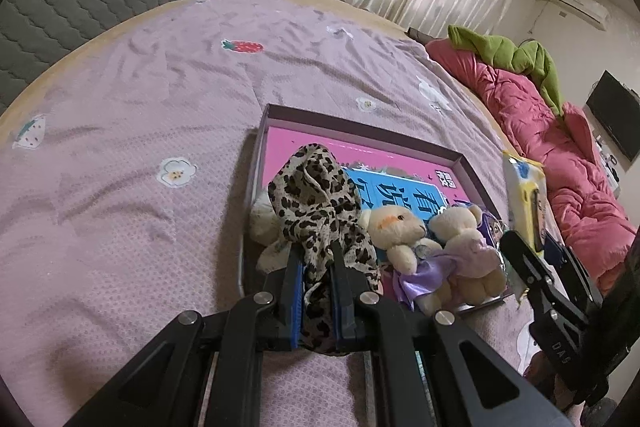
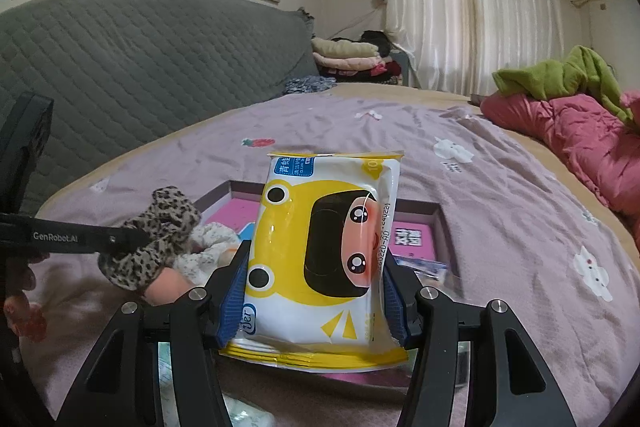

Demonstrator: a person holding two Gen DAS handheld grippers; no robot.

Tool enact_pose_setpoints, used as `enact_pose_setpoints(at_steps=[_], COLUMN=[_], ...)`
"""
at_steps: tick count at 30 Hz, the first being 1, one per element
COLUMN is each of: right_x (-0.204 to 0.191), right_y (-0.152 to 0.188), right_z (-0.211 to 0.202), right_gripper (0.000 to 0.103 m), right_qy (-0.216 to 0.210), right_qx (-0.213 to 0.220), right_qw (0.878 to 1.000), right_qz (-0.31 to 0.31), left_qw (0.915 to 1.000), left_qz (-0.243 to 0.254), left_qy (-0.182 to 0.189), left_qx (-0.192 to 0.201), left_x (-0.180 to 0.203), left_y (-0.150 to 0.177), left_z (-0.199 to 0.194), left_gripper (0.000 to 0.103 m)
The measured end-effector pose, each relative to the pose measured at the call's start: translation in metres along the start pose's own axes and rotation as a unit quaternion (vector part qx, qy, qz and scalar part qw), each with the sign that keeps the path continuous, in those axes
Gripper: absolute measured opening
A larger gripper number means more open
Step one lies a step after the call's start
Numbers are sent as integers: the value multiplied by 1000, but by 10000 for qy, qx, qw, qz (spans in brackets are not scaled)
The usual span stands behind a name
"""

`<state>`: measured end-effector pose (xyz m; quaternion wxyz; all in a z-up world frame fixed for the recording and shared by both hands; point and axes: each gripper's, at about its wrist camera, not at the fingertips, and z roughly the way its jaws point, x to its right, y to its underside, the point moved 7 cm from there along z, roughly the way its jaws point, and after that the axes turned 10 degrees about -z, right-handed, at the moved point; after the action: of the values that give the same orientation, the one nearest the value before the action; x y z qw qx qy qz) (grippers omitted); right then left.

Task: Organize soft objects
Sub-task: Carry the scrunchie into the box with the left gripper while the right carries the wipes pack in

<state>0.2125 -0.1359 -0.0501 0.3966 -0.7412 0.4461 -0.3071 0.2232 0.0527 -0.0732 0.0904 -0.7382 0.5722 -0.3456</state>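
Shallow box [image 1: 460,157], pink-lined, on the lilac bedspread [image 1: 120,207]; two teddy bears [image 1: 432,247] lie inside. Left gripper [image 1: 316,251] clamped on leopard scarf [image 1: 316,199], long axis running away over box. Right-wrist view alone shows right gripper [image 2: 314,291] clamped on wipes pack [image 2: 324,251], upright above box.

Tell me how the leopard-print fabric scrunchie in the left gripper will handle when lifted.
The leopard-print fabric scrunchie is probably floppy: it bunches and droops around the left gripper. It likely weighs little, as thin gathered cloth. It seems unlikely to slip, since the fabric is wedged between the blue pads.
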Motion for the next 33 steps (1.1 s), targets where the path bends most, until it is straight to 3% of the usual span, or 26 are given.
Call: enact_pose_setpoints(at_steps=[13, 33], right_x=[-18, -11], right_y=[6, 20], right_z=[23, 44], right_gripper=[59, 63], right_qy=[-188, -42], right_qx=[-258, -737], right_qw=[9994, 9971], right_qz=[-164, -194], left_qw=[9999, 9980], left_qz=[115, 351], left_qy=[-127, -528], left_qx=[-27, -16], left_x=[2, 1], left_y=[4, 8], left_z=[6, 11], left_gripper=[11, 12])
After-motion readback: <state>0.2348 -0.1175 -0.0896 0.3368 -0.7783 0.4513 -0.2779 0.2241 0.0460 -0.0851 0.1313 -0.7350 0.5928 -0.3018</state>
